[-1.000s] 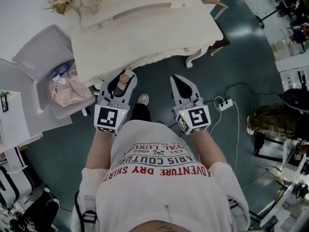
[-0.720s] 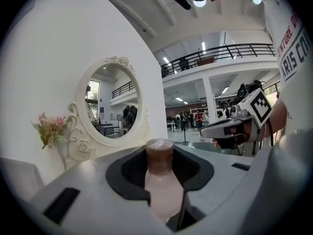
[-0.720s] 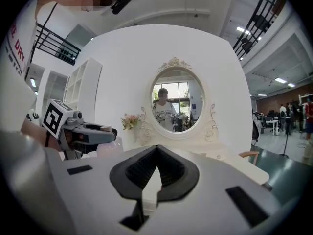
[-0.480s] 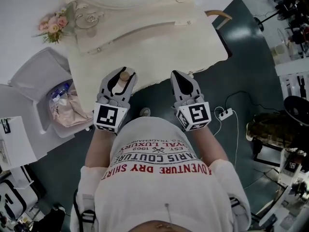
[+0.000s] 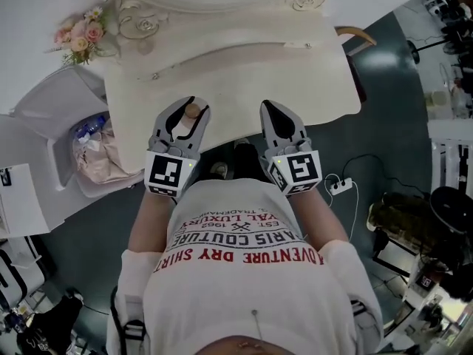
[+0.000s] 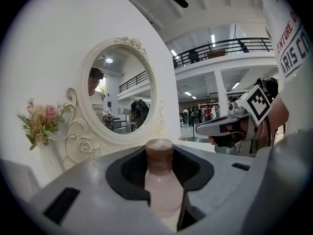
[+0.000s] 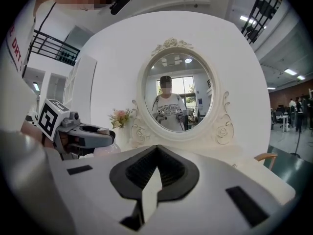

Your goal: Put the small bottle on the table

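Left gripper [image 5: 187,115] is clenched on the small bottle [image 6: 161,182]. Bottle is gripped on its pale body just under the brown cap, which is seen poking up between the jaws. Bottle is held upright. In the head view its cap [image 5: 192,111] is seen over the front edge of the white surface [image 5: 244,65]. Whether the bottle's base touches the surface cannot be told. Right gripper [image 5: 269,109] is closed, tips met, nothing held between them. It is held level with the left gripper, well apart from it, tips also at the front edge of the surface. Both grippers are pointed toward the oval mirror [image 6: 122,99] at the back of the surface. The person is seen reflected in the mirror. Pink flowers [image 5: 77,39] are placed at the back left corner of the surface, beside the mirror frame. A white bin [image 5: 55,106] with a plastic bag [image 5: 100,154] in it is seen on the floor left of the surface. A power strip [image 5: 340,186] with a cable lies on the dark floor to the right. The person's white printed shirt [image 5: 244,272] fills the lower part of the head view.
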A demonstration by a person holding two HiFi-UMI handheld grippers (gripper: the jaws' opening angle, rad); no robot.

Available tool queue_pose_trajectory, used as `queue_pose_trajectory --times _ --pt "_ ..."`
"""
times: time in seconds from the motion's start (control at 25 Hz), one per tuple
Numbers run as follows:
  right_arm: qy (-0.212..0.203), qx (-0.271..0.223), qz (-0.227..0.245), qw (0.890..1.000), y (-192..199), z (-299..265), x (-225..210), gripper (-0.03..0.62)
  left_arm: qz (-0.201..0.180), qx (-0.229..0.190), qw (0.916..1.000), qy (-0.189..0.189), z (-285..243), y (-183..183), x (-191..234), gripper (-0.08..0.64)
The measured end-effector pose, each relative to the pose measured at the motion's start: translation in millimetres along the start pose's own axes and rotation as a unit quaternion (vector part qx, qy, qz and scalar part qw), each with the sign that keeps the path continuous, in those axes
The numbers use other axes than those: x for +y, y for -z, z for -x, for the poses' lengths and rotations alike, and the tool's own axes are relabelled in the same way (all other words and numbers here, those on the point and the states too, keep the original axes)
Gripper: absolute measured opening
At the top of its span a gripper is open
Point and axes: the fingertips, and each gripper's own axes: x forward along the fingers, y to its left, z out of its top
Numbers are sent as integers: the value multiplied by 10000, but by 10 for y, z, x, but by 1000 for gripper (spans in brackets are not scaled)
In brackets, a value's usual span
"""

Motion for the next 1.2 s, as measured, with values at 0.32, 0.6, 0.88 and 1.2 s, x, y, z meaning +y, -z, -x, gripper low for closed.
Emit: queue_pose_trajectory --times 0.32,0.6,0.88,1.2 --pt "-847 37 250 9961 -81 -530 -298 0 171 35 9967 -794 -322 -47 208 137" --pt "-1329 -1 256 9908 -37 -848 -584 -2 345 175 9889 -1436 -609 95 329 137" --pt "-1717 222 226 9846 217 -1107 -703 -2 480 327 9838 -1694 -843 397 391 137" --pt "-1991 450 275 9785 520 -1409 -745 0 750 748 9778 -1810 -1152 968 498 138"
